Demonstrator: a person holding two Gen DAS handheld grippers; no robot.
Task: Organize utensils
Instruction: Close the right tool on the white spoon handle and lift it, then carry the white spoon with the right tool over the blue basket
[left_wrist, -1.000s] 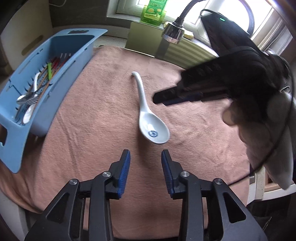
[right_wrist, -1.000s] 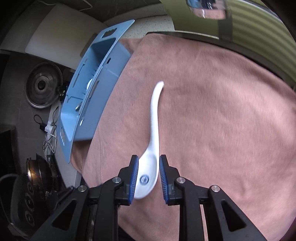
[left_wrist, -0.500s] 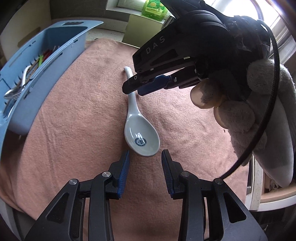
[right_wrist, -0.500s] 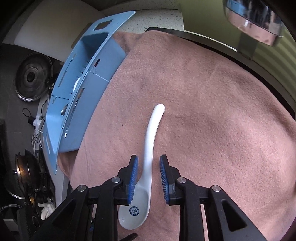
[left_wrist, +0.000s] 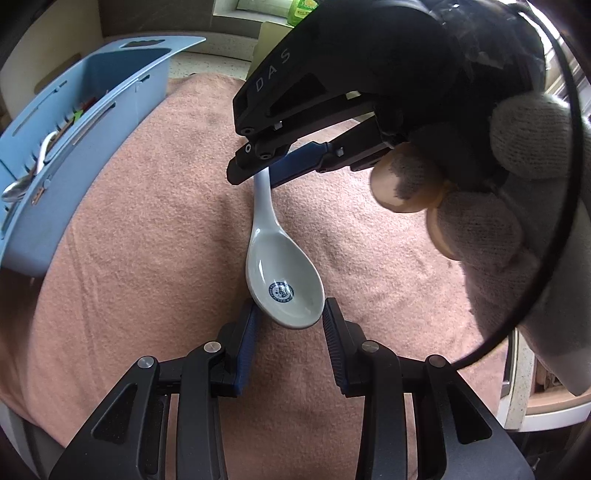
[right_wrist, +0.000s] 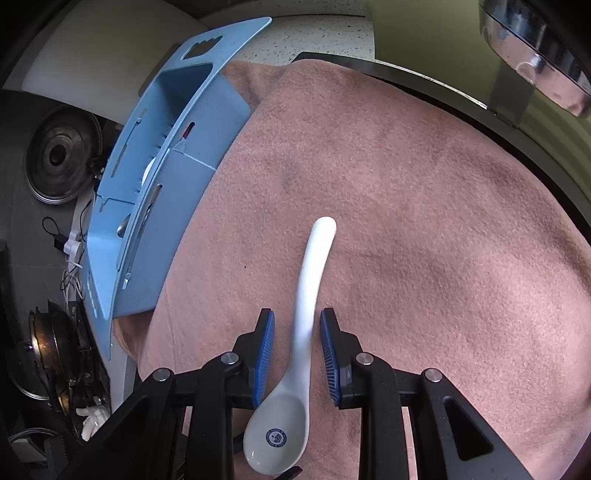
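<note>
Both tools have closed in since a second ago: left tool (left_wrist: 288, 317) and right tool (right_wrist: 297, 350) straddle the white ceramic soup spoon (right_wrist: 308, 295), unclenched. Spoon's beside the blue plastic utensil tray (right_wrist: 162, 184), not in yet.

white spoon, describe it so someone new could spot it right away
On the pink towel, right of the blue tray, lies the white spoon. It is ceramic, with a blue round mark in its bowl, unlike the metal cutlery in the tray.
</note>
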